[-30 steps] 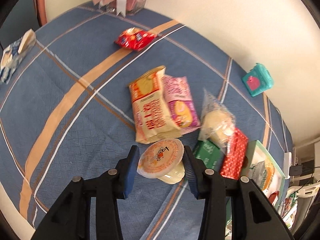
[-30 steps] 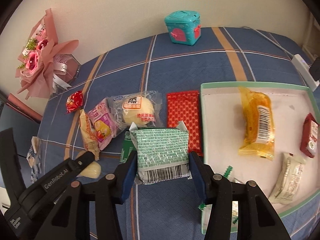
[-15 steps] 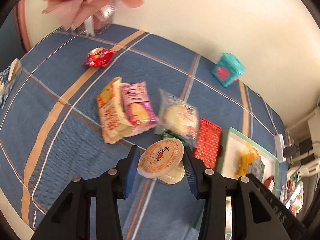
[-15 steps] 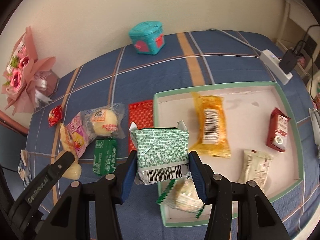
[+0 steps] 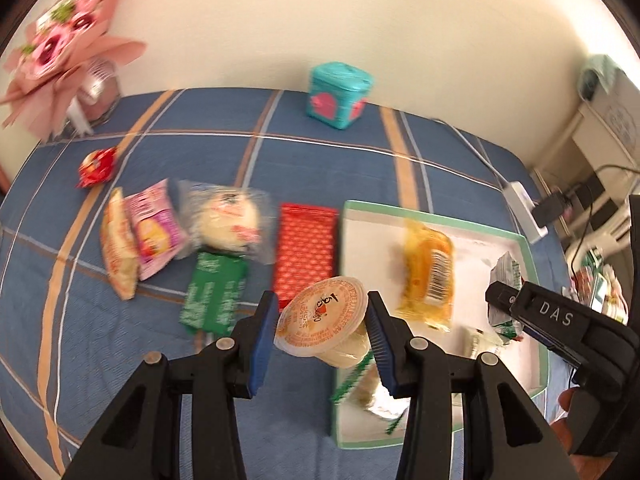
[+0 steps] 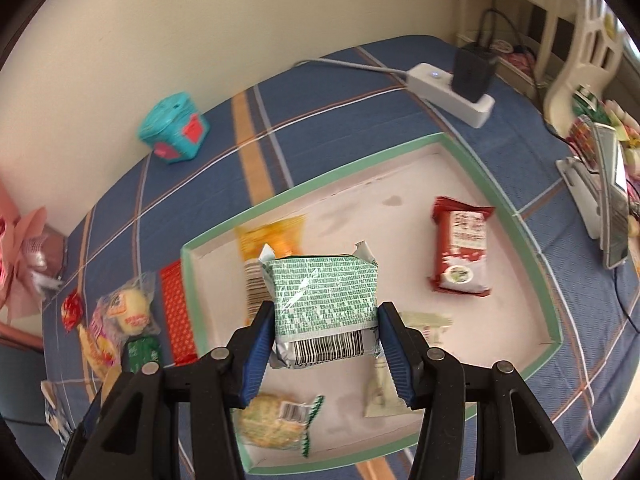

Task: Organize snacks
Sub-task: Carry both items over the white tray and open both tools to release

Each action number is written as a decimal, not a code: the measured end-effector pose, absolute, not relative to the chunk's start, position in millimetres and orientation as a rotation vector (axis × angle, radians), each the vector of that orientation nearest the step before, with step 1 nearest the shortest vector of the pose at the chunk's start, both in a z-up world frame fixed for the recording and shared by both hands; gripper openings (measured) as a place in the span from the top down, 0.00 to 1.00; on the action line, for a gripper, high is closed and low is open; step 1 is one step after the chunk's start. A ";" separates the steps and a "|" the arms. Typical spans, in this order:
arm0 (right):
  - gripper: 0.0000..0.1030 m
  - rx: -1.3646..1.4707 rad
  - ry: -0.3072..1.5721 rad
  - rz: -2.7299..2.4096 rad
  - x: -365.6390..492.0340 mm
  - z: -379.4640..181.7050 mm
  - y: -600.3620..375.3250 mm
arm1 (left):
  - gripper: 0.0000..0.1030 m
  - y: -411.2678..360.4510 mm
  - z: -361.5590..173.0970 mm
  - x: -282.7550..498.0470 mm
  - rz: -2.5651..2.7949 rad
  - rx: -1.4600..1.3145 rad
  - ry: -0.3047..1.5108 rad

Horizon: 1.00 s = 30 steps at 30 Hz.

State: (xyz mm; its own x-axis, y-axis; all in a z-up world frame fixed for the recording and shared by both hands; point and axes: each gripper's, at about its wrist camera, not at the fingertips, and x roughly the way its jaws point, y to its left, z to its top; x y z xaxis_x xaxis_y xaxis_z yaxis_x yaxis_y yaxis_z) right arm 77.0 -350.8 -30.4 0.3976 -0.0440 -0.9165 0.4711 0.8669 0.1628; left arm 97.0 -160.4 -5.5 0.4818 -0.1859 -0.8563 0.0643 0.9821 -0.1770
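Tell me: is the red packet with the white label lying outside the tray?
No. The red packet lies on the tray's white floor, inside its green rim.

the letters "das" stand in white on the black arm of the right tongs [image 5: 505,307], at the right; snack-wrapper print is unreadable.

A plain cream wall [image 5: 280,20] rises behind the counter — covered by a blue plaid cloth [image 6: 320,92] — with a white chair [image 6: 580,40] at the right.

tray [image 6: 532,240]: 1 | snacks: 13 | teal box [image 5: 338,94]: 1 | bouquet [image 5: 60,48]: 1
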 end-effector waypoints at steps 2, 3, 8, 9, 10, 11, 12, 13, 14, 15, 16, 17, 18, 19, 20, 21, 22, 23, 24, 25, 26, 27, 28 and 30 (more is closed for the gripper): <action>0.46 0.442 1.115 -0.366 75.9 -30.5 -360.1 | 0.56 -170.1 -7.4 100.4 -0.175 -0.108 1.066; 0.46 0.449 1.111 -0.375 75.6 -30.5 -364.2 | 0.56 -173.9 -9.5 102.1 -0.174 -0.098 1.070; 0.46 0.486 1.108 -0.386 80.1 -34.2 -379.0 | 0.56 -186.3 -20.2 112.0 -0.171 -0.069 1.089; 0.46 0.487 1.109 -0.388 80.6 -35.0 -381.2 | 0.56 -188.3 -21.6 115.2 -0.170 -0.069 1.088; 0.46 0.488 1.110 -0.390 81.5 -36.6 -381.8 | 0.56 -190.3 -22.7 117.4 -0.169 -0.066 1.086; 0.46 0.489 1.111 -0.389 83.3 -38.1 -383.0 | 0.56 -192.9 -23.5 120.1 -0.170 -0.061 1.083; 0.46 0.490 1.111 -0.387 84.8 -39.5 -384.1 | 0.56 -196.2 -24.6 123.1 -0.171 -0.054 1.079; 0.46 0.492 1.111 -0.383 86.9 -41.5 -384.9 | 0.56 -198.2 -25.7 125.5 -0.170 -0.048 1.076; 0.46 0.496 1.110 -0.376 88.5 -43.4 -385.5 | 0.56 -201.6 -27.2 128.7 -0.171 -0.038 1.071; 0.46 0.498 1.111 -0.371 90.2 -45.4 -386.0 | 0.56 -204.9 -28.7 131.8 -0.172 -0.029 1.068; 0.46 0.499 1.111 -0.367 91.6 -47.2 -386.2 | 0.56 -207.3 -29.6 134.4 -0.172 -0.023 1.067; 0.46 0.497 1.112 -0.364 93.8 -49.5 -386.4 | 0.56 -210.6 -31.4 137.6 -0.173 -0.014 1.066; 0.46 0.491 1.114 -0.363 96.0 -52.0 -386.1 | 0.56 -213.9 -33.3 140.7 -0.175 -0.005 1.065; 0.46 0.486 1.118 -0.363 98.1 -54.3 -386.0 | 0.56 -216.7 -34.9 143.0 -0.178 0.002 1.064; 0.46 0.480 1.122 -0.365 100.3 -56.9 -386.1 | 0.56 -219.1 -36.4 144.5 -0.181 0.011 1.062; 0.46 0.475 1.126 -0.368 102.0 -59.1 -386.6 | 0.56 -221.9 -38.0 146.7 -0.184 0.023 1.061; 0.46 0.470 1.131 -0.371 103.4 -61.1 -386.8 | 0.56 -226.0 -40.8 149.3 -0.184 0.041 1.063; 0.46 0.464 1.134 -0.374 104.7 -62.8 -387.1 | 0.56 -229.2 -44.1 151.1 -0.184 0.055 1.067; 0.46 0.459 1.137 -0.377 105.9 -64.6 -387.7 | 0.56 -232.2 -47.9 153.2 -0.186 0.063 1.076; 0.46 0.451 1.139 -0.379 106.9 -66.0 -387.4 | 0.56 -234.1 -50.2 154.6 -0.188 0.065 1.083; 0.46 0.441 1.140 -0.380 108.2 -67.3 -387.0 | 0.56 -236.2 -52.8 156.0 -0.192 0.068 1.090; 0.46 0.436 1.143 -0.381 109.3 -68.8 -387.0 | 0.56 -238.7 -54.6 157.4 -0.196 0.072 1.093; 0.46 0.437 1.147 -0.381 109.7 -70.4 -387.0 | 0.56 -240.9 -56.1 158.3 -0.199 0.079 1.094; 0.46 0.443 1.156 -0.376 110.4 -73.5 -387.5 | 0.56 -245.8 -58.7 159.2 -0.205 0.091 1.093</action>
State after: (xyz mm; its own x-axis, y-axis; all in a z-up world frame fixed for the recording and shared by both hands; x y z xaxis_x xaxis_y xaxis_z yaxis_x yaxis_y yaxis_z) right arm 110.4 -387.5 -73.5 0.3587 -0.0575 -0.9317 0.5021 0.8533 0.1406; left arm 159.2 -245.8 -58.7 0.4427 -0.1206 -0.8885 0.2101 0.9773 -0.0280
